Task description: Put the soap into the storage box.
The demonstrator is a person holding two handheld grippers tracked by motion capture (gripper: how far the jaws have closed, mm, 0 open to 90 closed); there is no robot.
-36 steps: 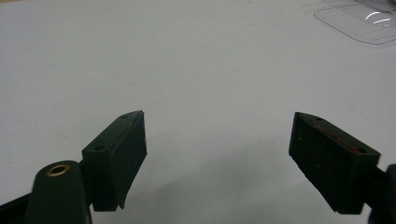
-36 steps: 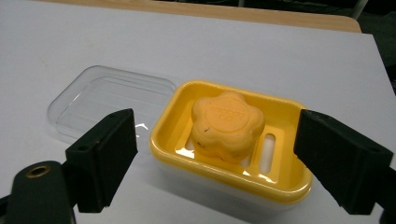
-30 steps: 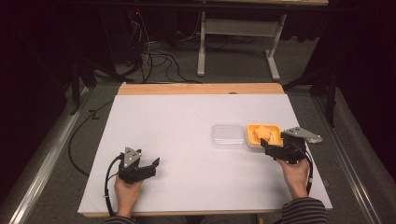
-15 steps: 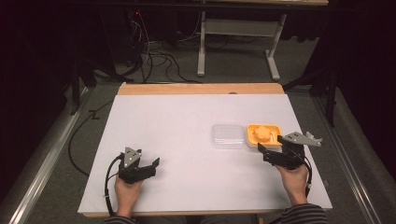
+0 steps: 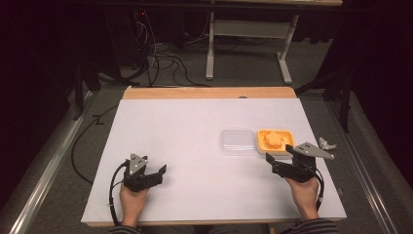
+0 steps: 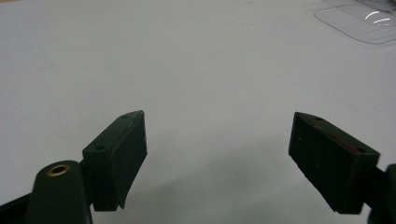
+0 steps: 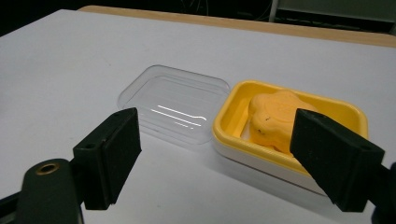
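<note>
At the 4 o'clock area of the white table (image 5: 195, 146), the rectangular yellow plastic tray (image 5: 275, 141) holds an orange flower-shaped block (image 7: 275, 116). A clear rectangular plastic lid (image 5: 237, 142) lies touching the tray's 9 o'clock side. The right gripper (image 5: 278, 157) sits just at the tray's 6 o'clock edge; its jaws stand apart, have just been closing, and grip nothing. The left gripper (image 5: 158, 174) rests at 7 o'clock, jaws apart and empty.

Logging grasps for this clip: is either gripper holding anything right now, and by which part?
Nothing is held. The right gripper is open, jaws just closing, short of the yellow tray; the left gripper is open over bare table.
</note>
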